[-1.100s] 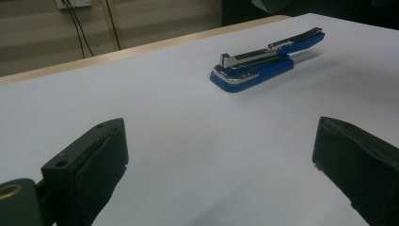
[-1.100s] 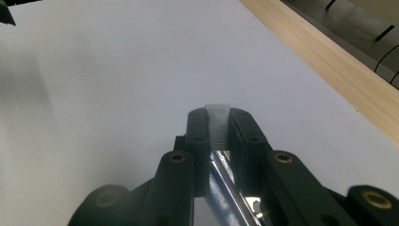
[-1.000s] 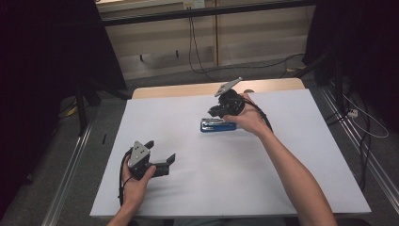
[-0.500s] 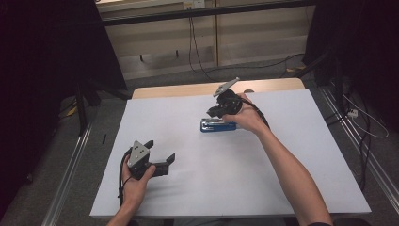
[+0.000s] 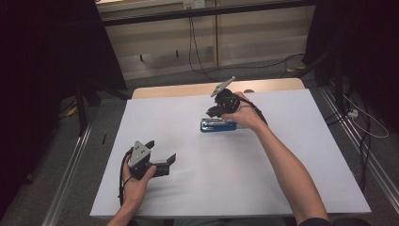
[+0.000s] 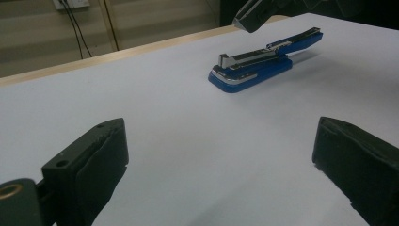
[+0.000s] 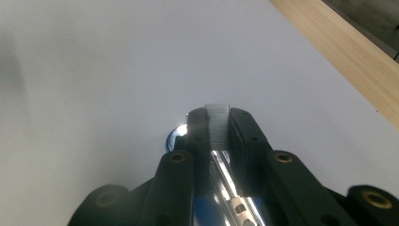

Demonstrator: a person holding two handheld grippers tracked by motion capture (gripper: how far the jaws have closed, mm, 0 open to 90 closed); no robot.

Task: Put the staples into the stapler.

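Nearest you, at about seven o'clock on the white-covered bench (image 5: 282, 188), your left hand (image 5: 134, 186) holds the left tool (image 5: 162, 157) low over the sheet, its jaws spread wide apart with nothing between them; in the left gripper view those two black jaws stand far to either side with bare white surface between. Farther out, toward twelve o'clock and just past the bench's middle, lies the blue stapler (image 5: 218, 125), flat on the sheet with its top arm lifted open so the silver magazine channel is exposed; from the left gripper view the stapler (image 6: 263, 59) sits at about one o'clock, its nose toward the camera. Directly above it, your right hand (image 5: 244, 113) holds the right tool (image 5: 212, 112) tipped downward over the stapler. In the right gripper view the jaws are drawn close together, pinching a small strip of staples (image 7: 217, 123) between their tips, with the stapler's shiny open channel (image 7: 230, 186) just beneath. Beyond the sheet, the bench's bare wooden edge (image 5: 188, 89) runs across at twelve o'clock.
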